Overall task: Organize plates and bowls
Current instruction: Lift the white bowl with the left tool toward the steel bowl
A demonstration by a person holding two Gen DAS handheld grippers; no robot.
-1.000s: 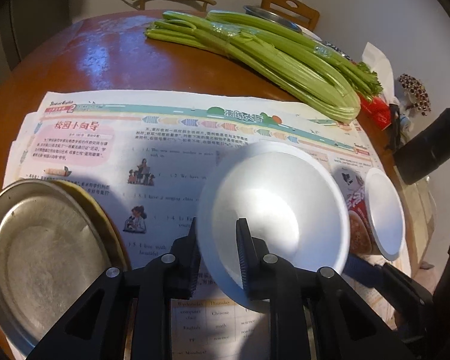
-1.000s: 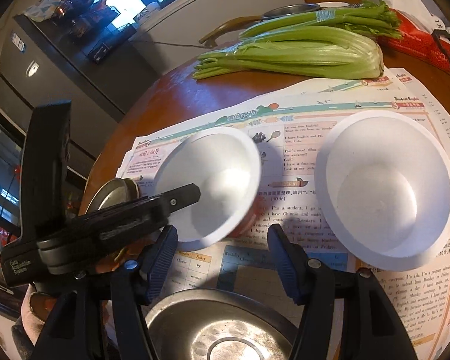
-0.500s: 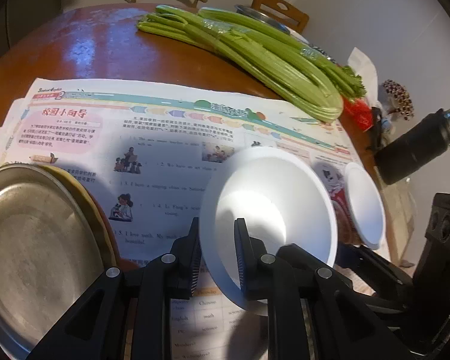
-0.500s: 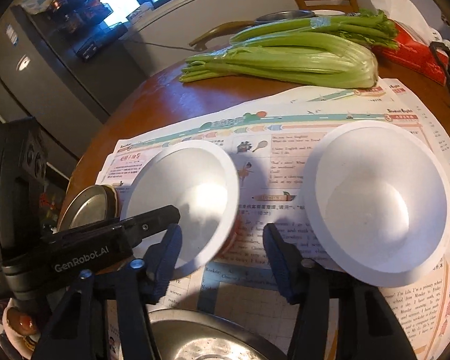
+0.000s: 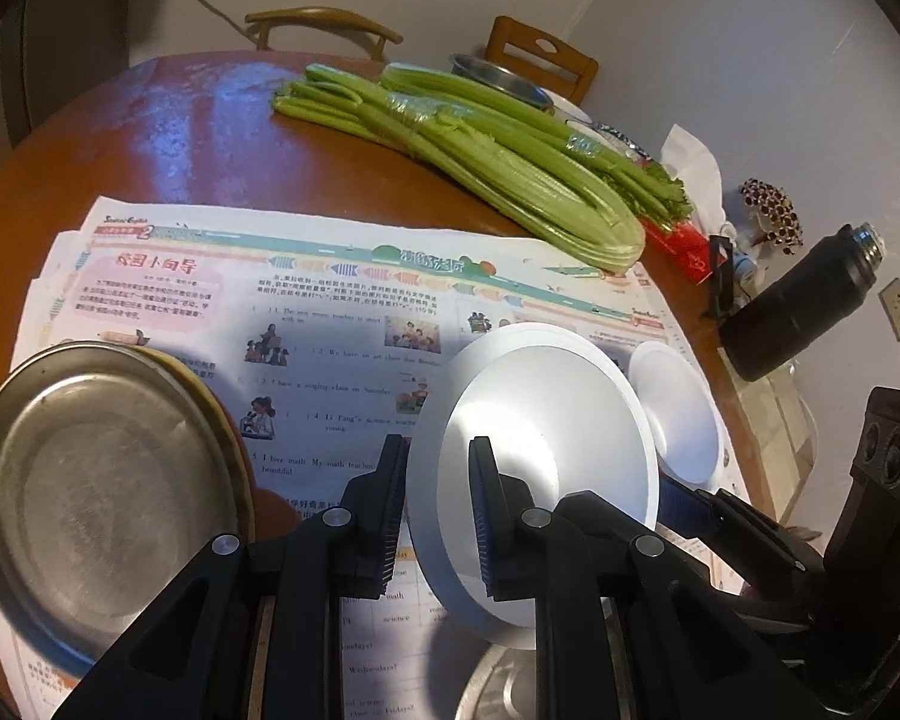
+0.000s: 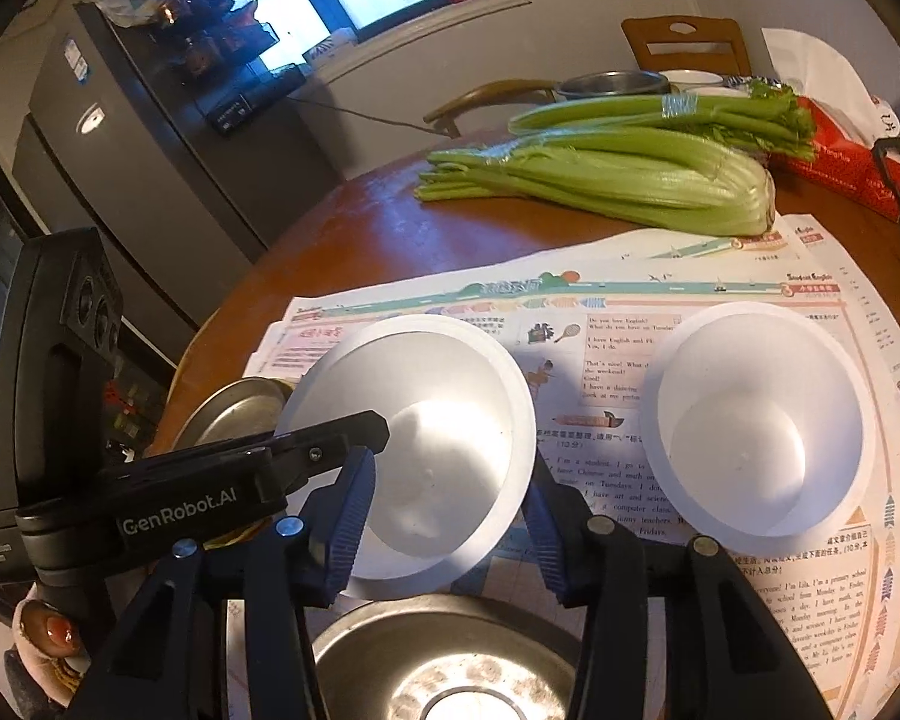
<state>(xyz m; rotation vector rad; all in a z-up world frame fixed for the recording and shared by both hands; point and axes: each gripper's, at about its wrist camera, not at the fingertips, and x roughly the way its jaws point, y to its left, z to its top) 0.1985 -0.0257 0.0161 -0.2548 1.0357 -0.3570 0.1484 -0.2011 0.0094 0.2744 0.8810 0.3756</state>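
Note:
My left gripper (image 5: pixel 435 510) is shut on the rim of a white bowl (image 5: pixel 546 462) and holds it tilted above the newspaper; it also shows in the right wrist view (image 6: pixel 426 444). A second white bowl (image 6: pixel 756 426) stands on the newspaper to its right, also in the left wrist view (image 5: pixel 678 414). My right gripper (image 6: pixel 450 516) is open and empty, its fingers either side of the held bowl's near edge. A steel bowl (image 6: pixel 444 666) sits just below it. A steel plate (image 5: pixel 96 492) on a yellow-rimmed one lies at the left.
Newspaper (image 5: pixel 306 312) covers the round wooden table (image 5: pixel 168 138). Celery bunches (image 5: pixel 480 150) lie across the back. A red tissue box (image 6: pixel 840 168), a black flask (image 5: pixel 804 306), a steel bowl (image 6: pixel 612 83) and two chairs stand at the far side.
My left gripper has carried the white bowl up and to the right, close to the second bowl. The right gripper has moved forward, now framing the held bowl's near edge.

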